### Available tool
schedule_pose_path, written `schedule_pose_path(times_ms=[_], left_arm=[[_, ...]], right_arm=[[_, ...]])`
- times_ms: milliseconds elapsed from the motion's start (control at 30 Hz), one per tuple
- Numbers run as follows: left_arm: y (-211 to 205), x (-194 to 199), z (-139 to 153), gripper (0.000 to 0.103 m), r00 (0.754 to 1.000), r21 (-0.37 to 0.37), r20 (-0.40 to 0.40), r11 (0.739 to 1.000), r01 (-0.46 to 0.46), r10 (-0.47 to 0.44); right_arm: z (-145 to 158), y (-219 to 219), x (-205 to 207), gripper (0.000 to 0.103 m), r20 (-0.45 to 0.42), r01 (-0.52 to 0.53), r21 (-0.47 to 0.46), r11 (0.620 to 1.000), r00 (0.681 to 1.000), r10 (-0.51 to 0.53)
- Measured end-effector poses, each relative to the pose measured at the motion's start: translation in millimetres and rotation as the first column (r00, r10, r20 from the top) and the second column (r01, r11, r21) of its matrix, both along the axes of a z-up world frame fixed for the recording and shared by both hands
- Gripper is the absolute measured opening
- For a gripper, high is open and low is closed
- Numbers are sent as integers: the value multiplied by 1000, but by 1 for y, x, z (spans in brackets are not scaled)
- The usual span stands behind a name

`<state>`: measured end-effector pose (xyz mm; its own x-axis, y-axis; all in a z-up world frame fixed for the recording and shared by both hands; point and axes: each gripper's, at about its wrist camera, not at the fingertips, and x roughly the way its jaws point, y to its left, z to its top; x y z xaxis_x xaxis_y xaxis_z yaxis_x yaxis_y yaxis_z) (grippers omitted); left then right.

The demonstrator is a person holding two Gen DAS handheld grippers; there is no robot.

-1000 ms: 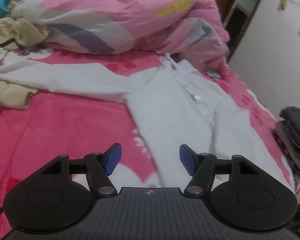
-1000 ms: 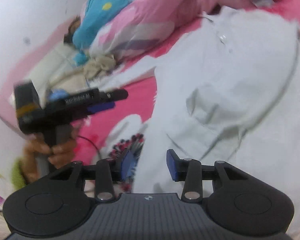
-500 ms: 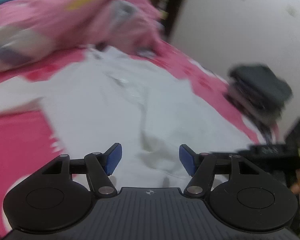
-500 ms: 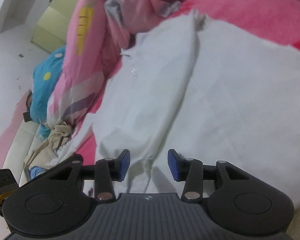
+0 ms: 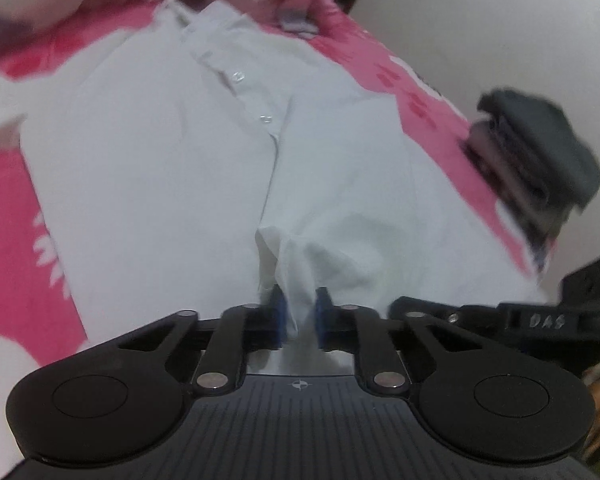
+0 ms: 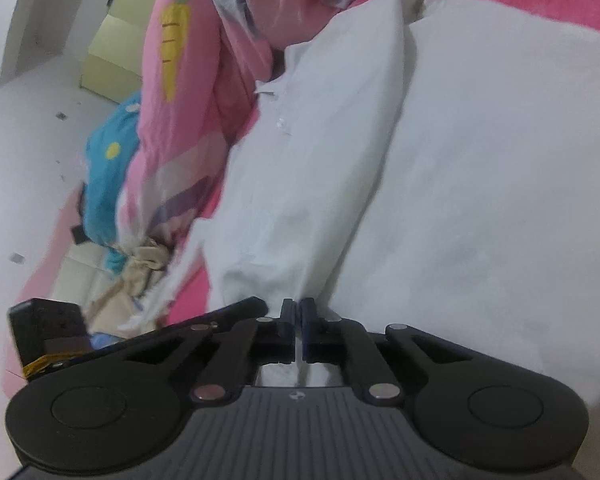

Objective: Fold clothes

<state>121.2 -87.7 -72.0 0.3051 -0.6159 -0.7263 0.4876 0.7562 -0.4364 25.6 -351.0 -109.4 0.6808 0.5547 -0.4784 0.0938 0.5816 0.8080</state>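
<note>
The left gripper [image 5: 299, 312] was seen clamped on a bunched fold of the white shirt [image 5: 160, 168], the blue pads [image 5: 279, 312] pressed in from either side with cloth gathered between them. From that pinch at 6 o'clock in the left wrist view, creases were drawn upward and the fabric was spread out toward 12 o'clock. A button placket with two clear buttons [image 5: 238, 77] was shown running from 11 o'clock down to the centre, and the collar was found at 11 o'clock near the frame's top. The cloth appeared pale, thin and lightly wrinkled, somewhat blurred.

The right gripper [image 6: 298, 320] was likewise seen shut tight on the shirt's [image 6: 480, 200] edge, its pads almost together with only a thin layer of fabric caught between. In the right wrist view a long lengthwise fold was laid from the pinch at 6 o'clock up toward 1 o'clock, with the broad body of the garment lying at 3 o'clock.

The shirt was spread on a pink floral blanket [image 5: 16, 248]. A crumpled pink quilt with a carrot print [image 6: 188, 80] was heaped at 11 o'clock, touching the collar end. A stack of dark folded clothes [image 5: 540, 152] was placed at 3 o'clock in the left view, just beside the shirt's edge
</note>
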Motion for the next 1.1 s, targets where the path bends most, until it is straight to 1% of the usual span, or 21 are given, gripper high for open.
schedule_pose_path(times_ms=[67, 200, 233, 333, 367, 400, 467, 500, 533, 567, 600, 633, 667, 733, 767, 833, 867, 933, 967, 1033, 1100], left_arm=[[8, 8, 12, 8, 1000, -42, -10, 999, -27, 26], [26, 16, 44, 8, 997, -110, 41, 992, -68, 73], [30, 18, 49, 8, 995, -108, 50, 991, -75, 81], [33, 16, 43, 8, 994, -57, 47, 994, -92, 95], [32, 15, 33, 9, 995, -15, 25, 996, -92, 92], [30, 14, 22, 9, 996, 32, 6, 995, -90, 90], [28, 12, 3, 17, 996, 139, -7, 987, -82, 84], [30, 10, 0, 17, 996, 162, 1, 983, -88, 89], [33, 9, 2, 21, 995, 156, 11, 983, -95, 95], [36, 9, 9, 33, 995, 140, 20, 985, -100, 99], [40, 8, 16, 40, 994, 124, 32, 987, -106, 103], [42, 9, 25, 52, 992, 112, 61, 987, -120, 113], [42, 11, 36, 59, 987, 108, 102, 985, -133, 122], [39, 16, 57, 64, 978, 114, 176, 984, -137, 116], [35, 22, 65, 66, 975, 116, 196, 985, -131, 107], [16, 39, 77, 67, 973, 135, 214, 984, -113, 82], [2, 50, 81, 67, 973, 151, 222, 984, -95, 60], [-27, 73, 79, 67, 972, 186, 233, 981, -61, 16], [-43, 86, 76, 67, 972, 214, 234, 976, -44, -8], [-78, 110, 67, 67, 972, 261, 231, 965, -12, -50], [-108, 138, 57, 66, 975, 287, 205, 958, 19, -81]], right_arm=[[6, 2, 6, 3, 27, -6, 34, 999, 1000, 5], [24, 8, 15, 3, 96, -21, 103, 994, 995, 11], [28, 10, 16, 3, 109, -30, 113, 993, 994, 17], [29, 20, 18, 3, 111, -44, 85, 995, 993, 35], [26, 23, 18, 3, 96, -47, 67, 997, 995, 40], [18, 24, 19, 3, 55, -54, 53, 997, 997, 51], [2, 28, 21, 6, -26, -71, 27, 997, 997, 72], [-5, 29, 21, 6, -61, -80, 15, 997, 995, 81], [-9, 28, 19, 6, -71, -90, 10, 996, 993, 90], [-8, 25, 17, 9, -58, -96, 14, 995, 994, 97], [-4, 20, 15, 13, -39, -101, 8, 995, 994, 101], [1, 14, 13, 20, -18, -101, -2, 995, 995, 101], [9, 3, 13, 25, 18, -83, -32, 996, 996, 84], [26, -19, 13, 27, 90, -42, -97, 994, 995, 51], [36, -32, 17, 27, 126, -7, -160, 987, 992, 27], [53, -55, 27, 27, 192, 57, -297, 953, 981, 1], [61, -66, 36, 29, 229, 99, -390, 915, 973, -8], [70, -82, 59, 34, 265, 131, -547, 827, 964, 23], [70, -90, 72, 38, 264, 122, -601, 790, 963, 51], [67, -103, 101, 38, 241, 84, -678, 731, 964, 112], [60, -110, 132, 38, 219, 41, -736, 676, 959, 180]])
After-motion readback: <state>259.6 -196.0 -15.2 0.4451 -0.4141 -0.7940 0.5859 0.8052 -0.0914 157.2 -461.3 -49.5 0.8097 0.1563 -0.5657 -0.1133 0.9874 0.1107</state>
